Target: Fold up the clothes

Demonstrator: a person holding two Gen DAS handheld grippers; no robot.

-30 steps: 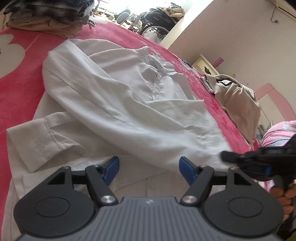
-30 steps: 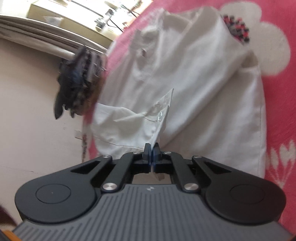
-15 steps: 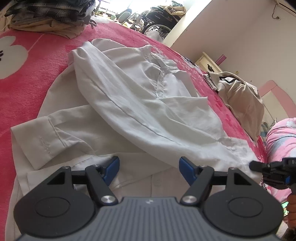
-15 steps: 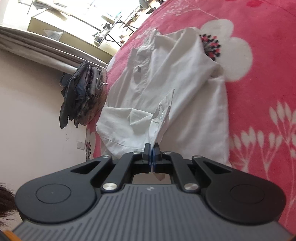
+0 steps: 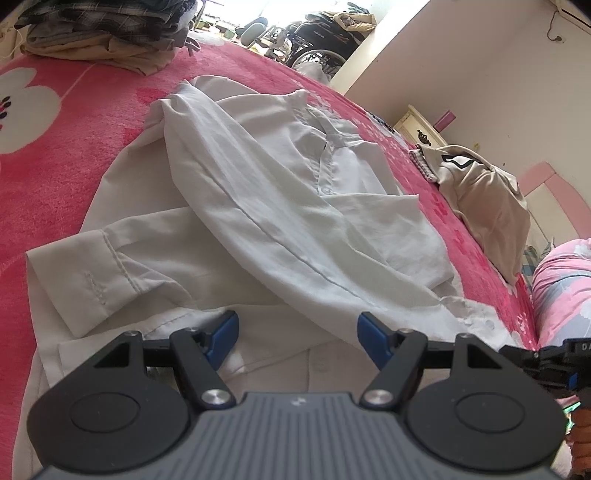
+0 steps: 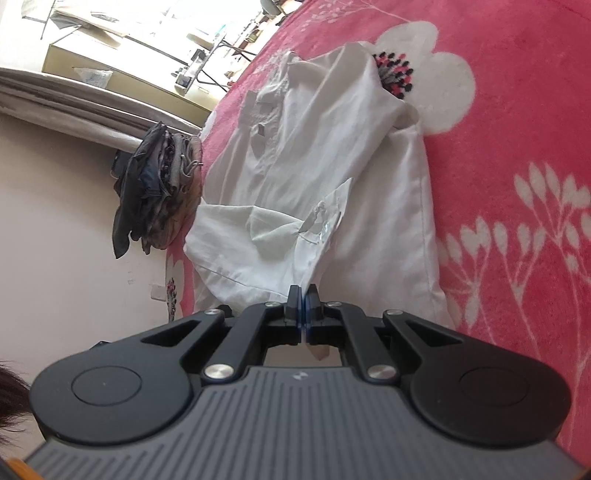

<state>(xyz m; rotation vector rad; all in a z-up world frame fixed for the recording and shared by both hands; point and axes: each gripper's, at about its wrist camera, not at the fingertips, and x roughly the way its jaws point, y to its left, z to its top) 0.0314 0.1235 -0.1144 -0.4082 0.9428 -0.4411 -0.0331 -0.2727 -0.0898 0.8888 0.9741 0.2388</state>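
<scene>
A white button shirt (image 5: 280,206) lies spread on the pink flowered blanket (image 5: 55,155), one sleeve folded across its front, its cuff (image 5: 85,273) at the near left. My left gripper (image 5: 297,334) hovers open over the shirt's near hem, nothing between its blue pads. My right gripper (image 6: 302,306) is shut on a thin edge of the shirt (image 6: 295,221), which stretches taut from the jaws back to the cloth. In the left wrist view the right gripper (image 5: 554,363) shows at the right edge, beside the hem.
A pile of dark and tan clothes (image 5: 103,33) sits at the blanket's far left corner. A beige garment (image 5: 491,199) lies to the right of the shirt, with a pink quilt (image 5: 565,280) beyond it. A wheelchair (image 5: 317,40) stands off the bed.
The right gripper has drawn the shirt's edge to the right, pulling the folded sleeve over the front and baring more blanket at the left. The left gripper has kept still.
</scene>
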